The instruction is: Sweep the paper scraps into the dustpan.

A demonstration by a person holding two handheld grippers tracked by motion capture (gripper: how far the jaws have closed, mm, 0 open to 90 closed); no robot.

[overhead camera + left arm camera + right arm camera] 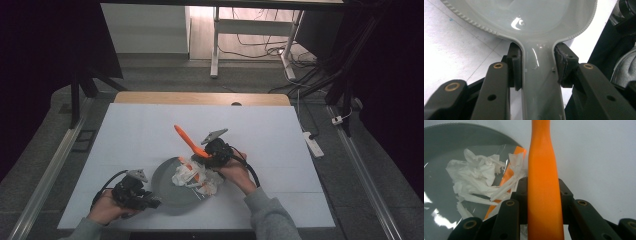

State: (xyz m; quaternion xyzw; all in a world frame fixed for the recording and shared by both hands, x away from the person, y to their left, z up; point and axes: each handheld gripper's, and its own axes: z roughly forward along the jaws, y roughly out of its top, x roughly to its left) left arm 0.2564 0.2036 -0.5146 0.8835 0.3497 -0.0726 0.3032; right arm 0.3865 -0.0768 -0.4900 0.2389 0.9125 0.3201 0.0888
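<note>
Nearest the person, at about 7 o'clock on the white table [140, 130], the left gripper [150, 202] lies low over the cloth, its jaws clamped on the handle of a grey pan [167, 187]. In the left gripper view the two black pads [515, 66] press against either side of that grey handle [540, 82], and the pan's bowl with its ribbed rim spreads out ahead at 12 o'clock.

The pan sits just in front of the person, near the table's centre line, with its handle pointing toward 7 o'clock. Inside it lies a crumpled heap of white tissue and clear wrapper with an orange strip [195, 177], spilling toward the rim at 3 o'clock.

Just beyond, at the pan's 1 o'clock edge, the right gripper [207, 154] is closed on an orange spatula handle [187, 140]. In the right gripper view the orange handle [544, 195] runs straight up between the jaws, held tight on both sides, with the rubbish [481, 180] in the pan at 10 o'clock. The spatula's free end slants up toward 11 o'clock over bare table
</note>
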